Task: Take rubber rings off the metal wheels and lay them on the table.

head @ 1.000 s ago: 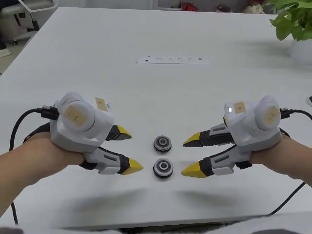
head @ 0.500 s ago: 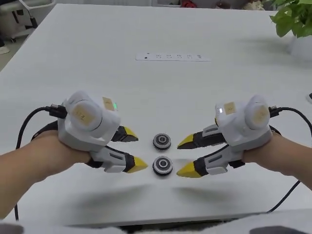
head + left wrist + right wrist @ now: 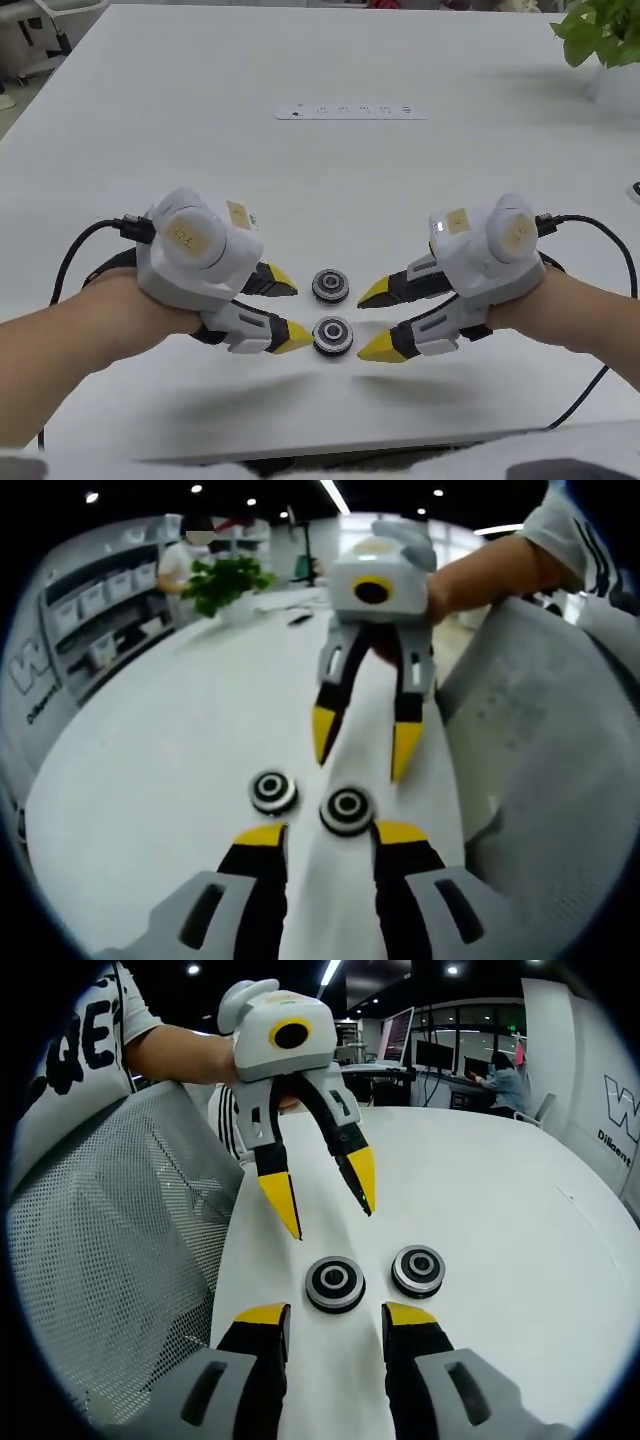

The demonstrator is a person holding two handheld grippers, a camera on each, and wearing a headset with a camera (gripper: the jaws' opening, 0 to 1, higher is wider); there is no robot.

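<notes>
left tool (image 3: 297,312), right tool (image 3: 362,326) nearer wheels (image 3: 333,336); gripper views show mesh chair (image 3: 110,1260)

An open-plan office: far beyond the jaws of the right gripper (image 3: 335,1315) stand dark flat desk monitors (image 3: 405,1035) and a seated person (image 3: 505,1082), with a grey mesh chair (image 3: 110,1240) left of the jaws and round ceiling lights (image 3: 197,970) above.

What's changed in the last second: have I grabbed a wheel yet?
Not yet. The left gripper moved right and the right gripper moved left, closing in on the near wheel. Both are open, holding nothing. Neither it nor the far wheel has moved.
</notes>
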